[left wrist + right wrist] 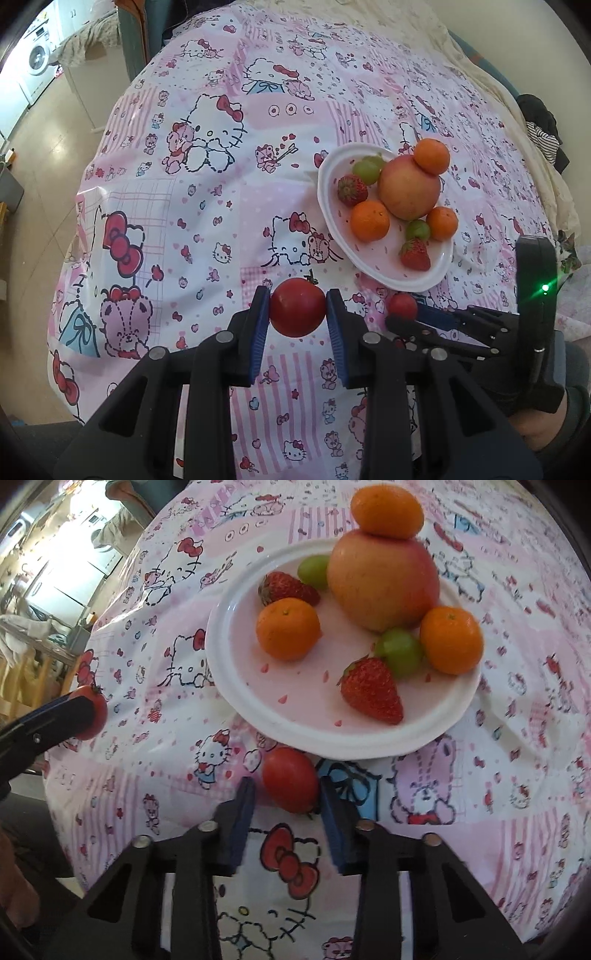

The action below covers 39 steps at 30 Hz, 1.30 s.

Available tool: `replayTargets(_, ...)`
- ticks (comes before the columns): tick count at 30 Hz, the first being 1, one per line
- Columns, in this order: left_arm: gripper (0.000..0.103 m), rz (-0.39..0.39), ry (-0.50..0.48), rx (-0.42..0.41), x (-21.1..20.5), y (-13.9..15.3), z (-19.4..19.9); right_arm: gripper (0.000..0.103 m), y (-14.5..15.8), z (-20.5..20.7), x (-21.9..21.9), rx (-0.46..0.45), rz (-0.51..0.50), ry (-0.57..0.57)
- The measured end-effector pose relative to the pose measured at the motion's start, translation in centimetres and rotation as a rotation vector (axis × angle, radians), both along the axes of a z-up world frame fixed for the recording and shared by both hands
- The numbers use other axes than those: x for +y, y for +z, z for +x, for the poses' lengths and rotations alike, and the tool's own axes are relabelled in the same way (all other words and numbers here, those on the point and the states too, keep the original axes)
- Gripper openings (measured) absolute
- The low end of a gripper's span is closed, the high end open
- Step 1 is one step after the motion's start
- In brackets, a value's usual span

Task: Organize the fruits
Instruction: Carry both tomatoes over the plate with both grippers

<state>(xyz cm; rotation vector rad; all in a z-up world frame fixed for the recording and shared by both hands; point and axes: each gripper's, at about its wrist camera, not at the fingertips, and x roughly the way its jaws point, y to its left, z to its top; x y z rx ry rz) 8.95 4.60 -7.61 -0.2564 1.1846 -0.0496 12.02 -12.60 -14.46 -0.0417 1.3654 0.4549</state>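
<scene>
My left gripper point(297, 314) is shut on a round red tomato point(297, 308) and holds it above the cloth, left of the white plate point(332, 225). My right gripper point(287, 794) is open around a second, oval red tomato point(290, 783) that lies on the cloth just in front of the plate point(236, 701). Its left pad stands apart from the tomato. The plate holds an apple point(382, 583), three oranges point(288, 627), two strawberries point(371, 688) and two green grapes point(399, 651). One orange point(386, 507) rests on the apple. The left gripper's fingers point(55, 712) show at the left of the right wrist view.
The table wears a pink Hello Kitty cloth point(184, 184). Its left edge drops to a tiled floor point(40, 155) with a washing machine point(37, 59) beyond. Dark clothing point(543, 122) lies at the far right.
</scene>
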Motion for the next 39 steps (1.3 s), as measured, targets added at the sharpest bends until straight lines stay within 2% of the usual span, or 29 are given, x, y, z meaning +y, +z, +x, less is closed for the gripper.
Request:
replayTargets(6,0.027,0.022,-0.02,-0.009,-0.8,-0.1,0.1,0.031,0.8,-0.4,-1.0,-0.014,0.048,-0.003)
replayTargets(13,0.027,0.052,-0.05,-0.018,-2.3,-0.3,0.4,0.031,3.1,-1.2,-3.4,-0.037,0.194,-0.045)
replayTargets(20,0.027,0.069,-0.074,-0.049,-3.9,0.3,1.0,0.031,5.1,-1.3,-8.2,-0.083,0.26,-0.17)
replayTargets(27,0.027,0.071,-0.147,-0.087,-7.1,0.9,1.7,0.031,7.7,-1.1,-12.4,-0.147,0.352,-0.274)
replayTargets(34,0.027,0.078,-0.183,-0.103,-9.2,0.8,3.7,0.031,9.7,0.0,-13.0,-0.199,0.378,-0.263)
replayTargets(39,0.027,0.099,-0.187,-0.082,-10.2,-0.3,5.3,0.031,10.0,2.8,-12.7,-0.183,0.39,-0.252)
